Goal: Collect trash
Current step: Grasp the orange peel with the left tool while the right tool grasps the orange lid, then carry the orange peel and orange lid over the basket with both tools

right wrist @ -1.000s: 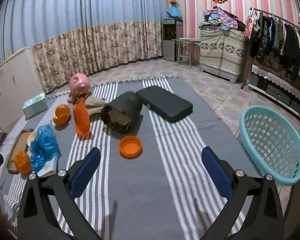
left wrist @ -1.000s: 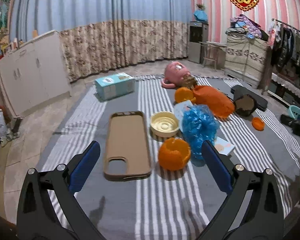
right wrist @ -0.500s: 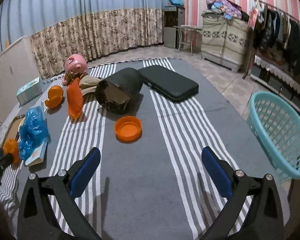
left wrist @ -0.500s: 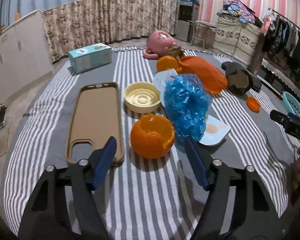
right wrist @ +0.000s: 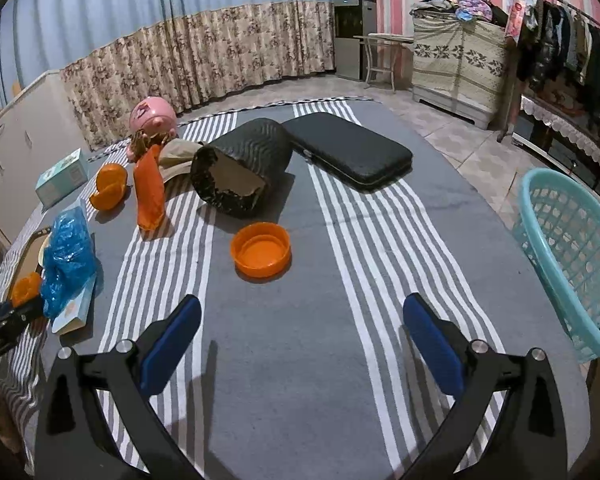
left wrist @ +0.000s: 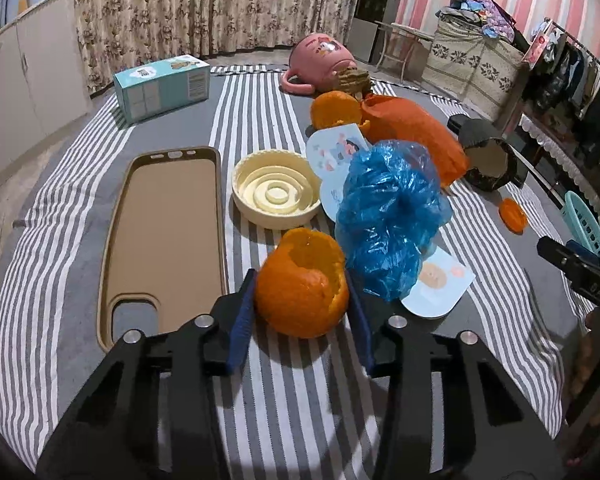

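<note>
Through your left wrist camera, your left gripper (left wrist: pixel 302 316) is closing around the hollow orange peel (left wrist: pixel 302 288) on the striped cloth (left wrist: pixel 300 400); both blue pads sit right against its sides. The crumpled blue plastic bag (left wrist: pixel 388 216) touches the peel's right side, the cream lid (left wrist: pixel 276 194) lies just behind it, the phone case (left wrist: pixel 168 236) to its left.

Through your right wrist camera, your right gripper (right wrist: pixel 300 336) is spread wide and empty. Relative to it, the orange lid (right wrist: pixel 261 255) lies ahead and the teal basket (right wrist: pixel 572 256) right.
</note>
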{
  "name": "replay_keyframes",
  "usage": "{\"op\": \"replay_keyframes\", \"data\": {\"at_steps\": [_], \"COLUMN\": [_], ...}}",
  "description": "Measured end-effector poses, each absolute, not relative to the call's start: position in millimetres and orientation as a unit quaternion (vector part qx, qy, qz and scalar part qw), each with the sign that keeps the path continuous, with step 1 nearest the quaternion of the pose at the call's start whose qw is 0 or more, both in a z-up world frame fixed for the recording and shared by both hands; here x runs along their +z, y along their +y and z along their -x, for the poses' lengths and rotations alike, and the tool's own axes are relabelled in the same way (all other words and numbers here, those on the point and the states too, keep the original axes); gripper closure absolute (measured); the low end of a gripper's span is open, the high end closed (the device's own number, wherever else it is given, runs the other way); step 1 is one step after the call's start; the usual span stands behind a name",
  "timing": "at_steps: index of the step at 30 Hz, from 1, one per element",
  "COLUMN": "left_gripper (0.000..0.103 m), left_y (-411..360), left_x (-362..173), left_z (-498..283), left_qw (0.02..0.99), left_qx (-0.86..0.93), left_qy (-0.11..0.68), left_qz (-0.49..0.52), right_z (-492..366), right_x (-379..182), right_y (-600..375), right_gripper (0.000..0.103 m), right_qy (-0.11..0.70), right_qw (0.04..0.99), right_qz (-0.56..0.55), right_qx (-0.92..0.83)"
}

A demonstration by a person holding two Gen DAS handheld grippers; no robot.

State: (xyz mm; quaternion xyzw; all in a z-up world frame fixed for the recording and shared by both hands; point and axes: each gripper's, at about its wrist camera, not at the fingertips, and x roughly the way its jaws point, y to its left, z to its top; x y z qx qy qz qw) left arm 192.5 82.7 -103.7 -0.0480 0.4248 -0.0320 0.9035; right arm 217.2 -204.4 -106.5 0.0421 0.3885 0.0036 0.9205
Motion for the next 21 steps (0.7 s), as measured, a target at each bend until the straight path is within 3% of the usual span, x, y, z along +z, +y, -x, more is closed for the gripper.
{"op": "replay_keyframes", "data": {"at_steps": [8,10,12,14,15,21], "left_gripper": [0.066,0.066,0.066,0.066,0.066,0.066], "left_y": [88,91,96,99,100,96], "left_x": [-90,-86,-83,-79,-77,-64], "left_z": [-188,-188,-188,-188,-188,-185], "left_qw": [0.917,0.920,0.922,0.924,0.925,0.933], "left_qx": [-0.021,-0.016,-0.012,-0.007,-0.006,0.002], "left_qy": [0.397,0.391,0.387,0.381,0.378,0.358], "left_qz": [0.028,0.026,0.029,0.031,0.031,0.022], "right_z": [-251,-262,-268,-268,-267,-253], "right_x": [-107,-111,-116,-117,-116,-102], "right_y": [-193,-187,-182,-178,-176,-180], "right_gripper": [0.007,0.019,0.040,0.048,0.061,0.063], "right_qy": [0.404,0.417,0.432,0.432,0.429,0.396], "right_qw": [0.915,0.909,0.902,0.901,0.903,0.917], "right_qz": [-0.013,-0.002,0.002,0.007,0.010,0.024], "right_qx": [0.009,0.015,0.024,0.032,0.037,0.040]}}
